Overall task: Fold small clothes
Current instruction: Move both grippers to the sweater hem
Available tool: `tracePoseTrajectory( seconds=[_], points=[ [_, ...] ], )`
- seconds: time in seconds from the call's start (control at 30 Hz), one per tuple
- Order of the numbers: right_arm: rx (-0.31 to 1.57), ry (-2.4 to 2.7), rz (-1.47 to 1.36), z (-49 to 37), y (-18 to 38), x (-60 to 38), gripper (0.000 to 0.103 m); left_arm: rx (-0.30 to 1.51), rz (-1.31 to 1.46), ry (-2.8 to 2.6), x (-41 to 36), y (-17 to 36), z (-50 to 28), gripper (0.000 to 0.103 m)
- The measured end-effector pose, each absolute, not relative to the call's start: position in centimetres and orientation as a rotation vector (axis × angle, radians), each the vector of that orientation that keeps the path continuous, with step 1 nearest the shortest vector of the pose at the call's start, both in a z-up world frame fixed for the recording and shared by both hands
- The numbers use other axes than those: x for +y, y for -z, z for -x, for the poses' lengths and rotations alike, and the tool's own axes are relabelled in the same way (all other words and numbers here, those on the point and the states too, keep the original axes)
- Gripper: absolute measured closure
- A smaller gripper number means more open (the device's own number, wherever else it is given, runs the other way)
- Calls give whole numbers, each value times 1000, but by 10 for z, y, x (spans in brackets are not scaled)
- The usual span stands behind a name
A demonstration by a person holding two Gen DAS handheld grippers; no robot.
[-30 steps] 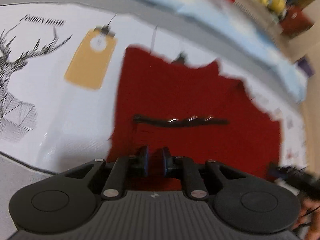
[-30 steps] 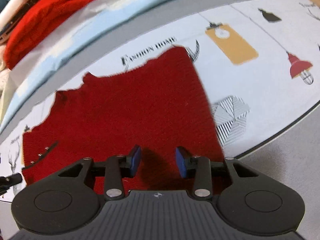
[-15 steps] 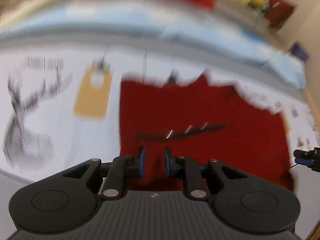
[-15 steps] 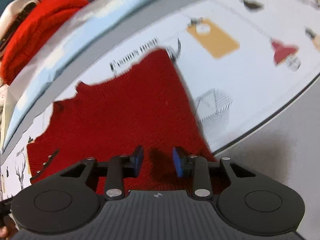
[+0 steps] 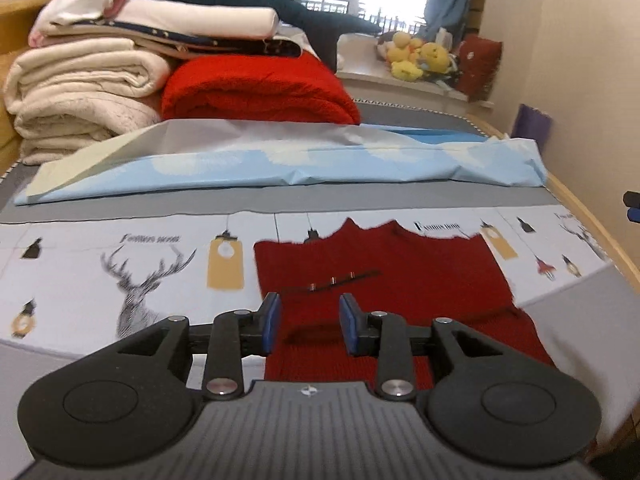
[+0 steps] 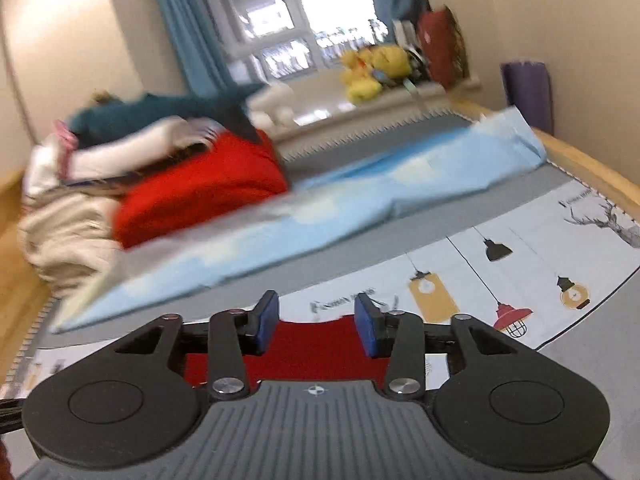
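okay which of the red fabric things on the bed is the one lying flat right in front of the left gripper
The dark red knit garment, spread flat on the printed mat just past the left gripper. The brighter red blanket is rolled thick, far back beside the stacked bedding.

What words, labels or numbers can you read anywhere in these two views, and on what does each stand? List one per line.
"Fashion home", blurred, so partly guessed: script above the deer head on the printed mat.
The same caption beyond the red garment: too blurred to read.
The caption between the right gripper fingers, and one at the mat's far right: too small to read.
No numbers or brand labels show.
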State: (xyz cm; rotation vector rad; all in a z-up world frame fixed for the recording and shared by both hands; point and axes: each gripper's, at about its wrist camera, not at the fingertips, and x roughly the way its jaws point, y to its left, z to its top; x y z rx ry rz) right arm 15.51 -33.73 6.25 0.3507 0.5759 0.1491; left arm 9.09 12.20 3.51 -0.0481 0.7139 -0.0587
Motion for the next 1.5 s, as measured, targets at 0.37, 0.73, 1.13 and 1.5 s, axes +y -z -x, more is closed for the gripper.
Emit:
tracePoseTrajectory(
  seconds=[0.37,0.73,1.13,1.5],
  points=[
    [629,-5,-384,22,21,-420,54,799,156,-14,131,20,66,79],
    [888,8,-533,29,102,-429,54,1077,389,-126,170,122,68,81],
    [1151,76,-383,10,163,-399,54,1213,364,-148,180,145,63,73],
    [1192,36,-301,2,170,-383,48,1256,362,-129,174,158,50,73]
  ],
)
